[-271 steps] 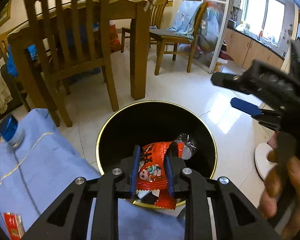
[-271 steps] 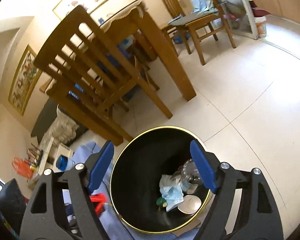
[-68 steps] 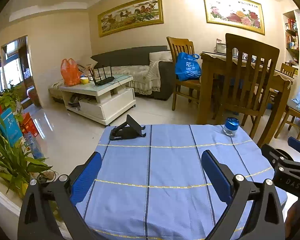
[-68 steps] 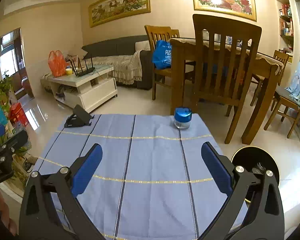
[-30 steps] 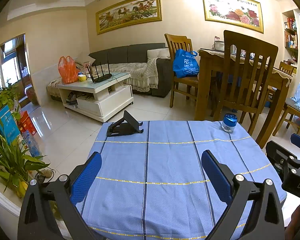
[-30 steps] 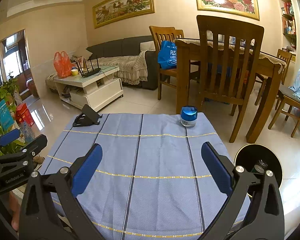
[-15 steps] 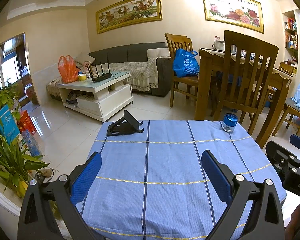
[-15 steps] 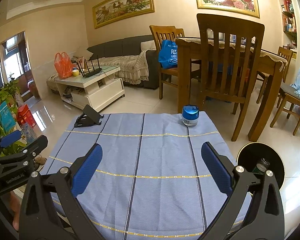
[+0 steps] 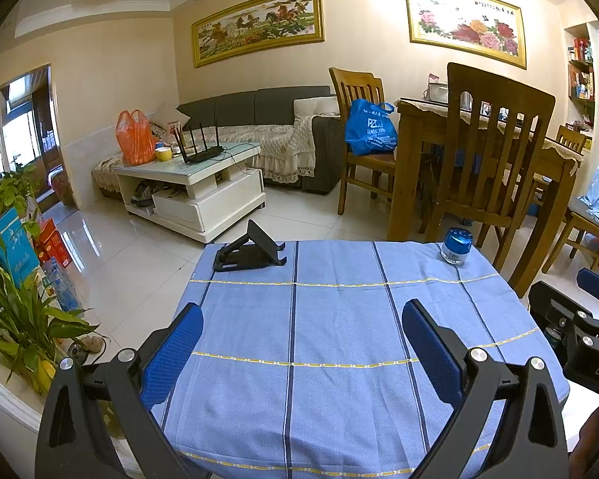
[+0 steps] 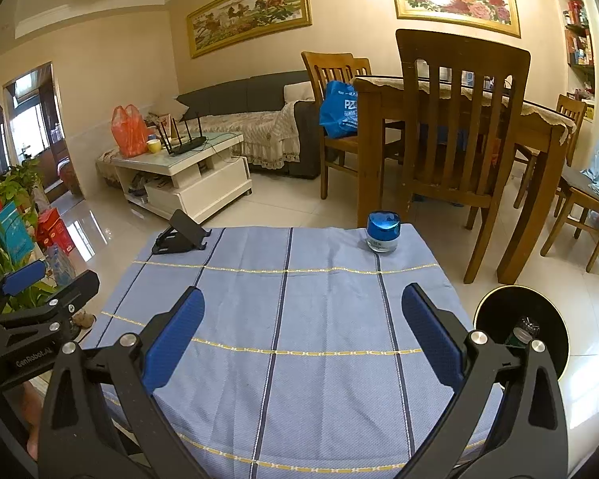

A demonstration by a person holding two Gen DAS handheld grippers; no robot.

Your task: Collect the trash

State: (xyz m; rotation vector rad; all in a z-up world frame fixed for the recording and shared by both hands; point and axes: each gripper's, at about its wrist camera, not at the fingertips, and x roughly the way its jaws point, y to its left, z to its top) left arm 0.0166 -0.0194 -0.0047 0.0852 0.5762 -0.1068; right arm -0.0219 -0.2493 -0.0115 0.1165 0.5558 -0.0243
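Observation:
My left gripper (image 9: pixel 301 353) hangs open over the near half of a table with a blue cloth (image 9: pixel 339 319), nothing between its blue pads. My right gripper (image 10: pixel 299 337) is open and empty too, above the same blue cloth (image 10: pixel 299 299). A black bin with a gold rim (image 10: pixel 547 303) stands on the floor to the table's right; a bottle top (image 10: pixel 523 329) shows inside it. On the cloth I see only a blue-lidded jar (image 10: pixel 383 231) at the far right and a black phone stand (image 10: pixel 179 233) at the far left. The jar (image 9: pixel 456 245) and stand (image 9: pixel 251 249) also show in the left wrist view.
A wooden chair (image 10: pixel 455 119) and dining table (image 10: pixel 531 127) stand just beyond the jar. A white coffee table (image 9: pixel 195 183) and dark sofa (image 9: pixel 259 119) lie further back. Potted plants (image 9: pixel 16 311) and boxes line the left. The other gripper (image 9: pixel 579 331) shows at the right edge.
Nine seconds ago my left gripper held a red snack wrapper over the bin; now both grippers are open and empty above the cloth. In the last second the right gripper drifted slightly; little else moved.

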